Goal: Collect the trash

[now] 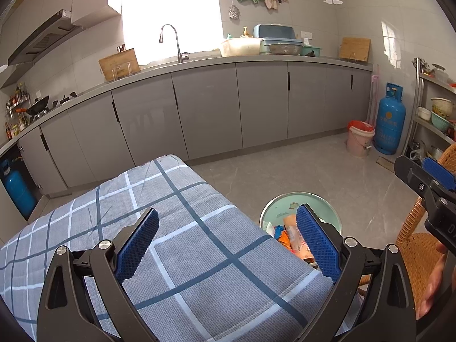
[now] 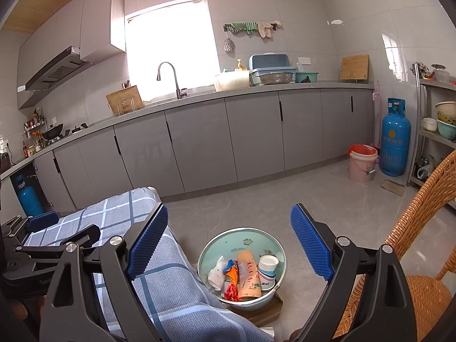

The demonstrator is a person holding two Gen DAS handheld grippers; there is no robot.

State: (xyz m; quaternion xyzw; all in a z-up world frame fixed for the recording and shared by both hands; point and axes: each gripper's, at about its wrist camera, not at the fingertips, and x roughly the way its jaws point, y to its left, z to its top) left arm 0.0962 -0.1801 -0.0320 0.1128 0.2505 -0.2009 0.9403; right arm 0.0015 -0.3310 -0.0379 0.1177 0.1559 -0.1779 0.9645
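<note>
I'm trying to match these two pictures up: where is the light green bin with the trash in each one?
Left wrist view: bin low, right of centre, partly hidden by tablecloth and gripper finger.
Right wrist view: bin bottom centre, fully visible.
Shared landmark: blue gas cylinder at right.

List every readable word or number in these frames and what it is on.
"Gen", cut off: body of the left tongs.
Blue gas cylinder: yellow characters and digits, too blurred to quote.
Orange packet in the bin: red characters, too small.
Paper cup: blue print, blurred.
</note>
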